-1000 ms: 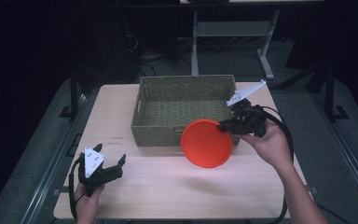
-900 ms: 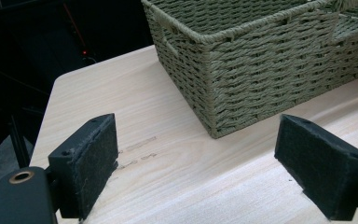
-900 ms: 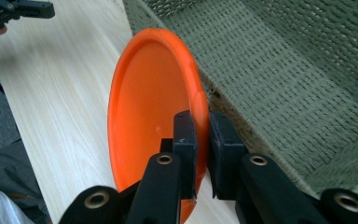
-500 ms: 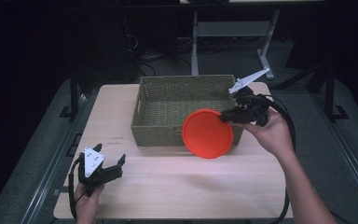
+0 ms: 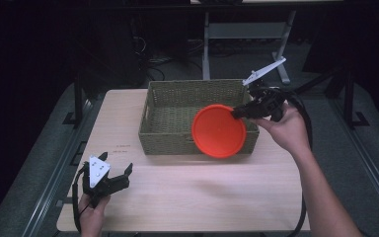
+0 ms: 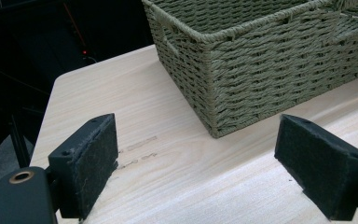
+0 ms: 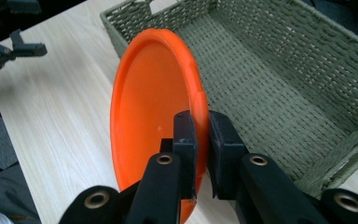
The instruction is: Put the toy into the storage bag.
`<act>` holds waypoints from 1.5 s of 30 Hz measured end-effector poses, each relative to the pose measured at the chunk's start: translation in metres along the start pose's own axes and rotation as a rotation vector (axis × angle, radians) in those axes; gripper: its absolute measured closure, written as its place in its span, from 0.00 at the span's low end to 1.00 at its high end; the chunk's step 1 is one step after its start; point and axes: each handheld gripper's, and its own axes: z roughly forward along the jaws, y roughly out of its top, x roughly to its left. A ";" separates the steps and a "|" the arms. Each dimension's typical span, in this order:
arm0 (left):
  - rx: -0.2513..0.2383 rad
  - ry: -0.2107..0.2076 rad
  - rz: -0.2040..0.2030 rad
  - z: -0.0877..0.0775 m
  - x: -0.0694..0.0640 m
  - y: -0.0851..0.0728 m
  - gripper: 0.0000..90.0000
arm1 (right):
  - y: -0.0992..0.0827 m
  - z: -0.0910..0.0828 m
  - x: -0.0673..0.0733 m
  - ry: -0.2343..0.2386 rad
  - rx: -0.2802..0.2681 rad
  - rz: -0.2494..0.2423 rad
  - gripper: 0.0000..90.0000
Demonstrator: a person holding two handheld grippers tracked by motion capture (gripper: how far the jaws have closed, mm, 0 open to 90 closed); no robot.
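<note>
Rim grip on a light, rigid plate.
The right gripper [image 7: 200, 140] pinches the orange plastic plate [image 7: 154, 112] at its rim, tilted on edge above the woven basket's [image 5: 197, 143] front wall; likely stiff, light, slippery. The left gripper [image 6: 196, 163] rests spread, empty, on the table [image 5: 202, 197].

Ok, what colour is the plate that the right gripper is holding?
The plate is plain bright orange, clearest in the right gripper view.

**A dim lab recording bay**

I'm working in what looks like a lab: beyond my grippers a bare wooden table [image 5: 187, 197] stands alone on grey floor mats [image 5: 44, 173], with cables [image 5: 153, 74] and metal stand legs [image 5: 256, 34] in darkness behind.
</note>
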 end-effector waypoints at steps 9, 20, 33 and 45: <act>-0.001 0.000 -0.001 0.000 0.000 0.000 0.14 | 0.009 -0.005 -0.010 -0.018 -0.007 0.022 0.91; -0.003 -0.001 -0.001 0.001 0.001 0.000 0.14 | 0.018 -0.006 -0.022 -0.024 -0.019 0.050 0.91; -0.002 -0.002 0.002 0.000 0.001 0.000 0.14 | 0.030 -0.001 -0.021 -0.017 -0.011 0.058 0.91; 0.001 -0.003 0.000 0.000 0.000 0.000 0.14 | 0.047 0.000 -0.022 -0.040 -0.008 0.061 0.91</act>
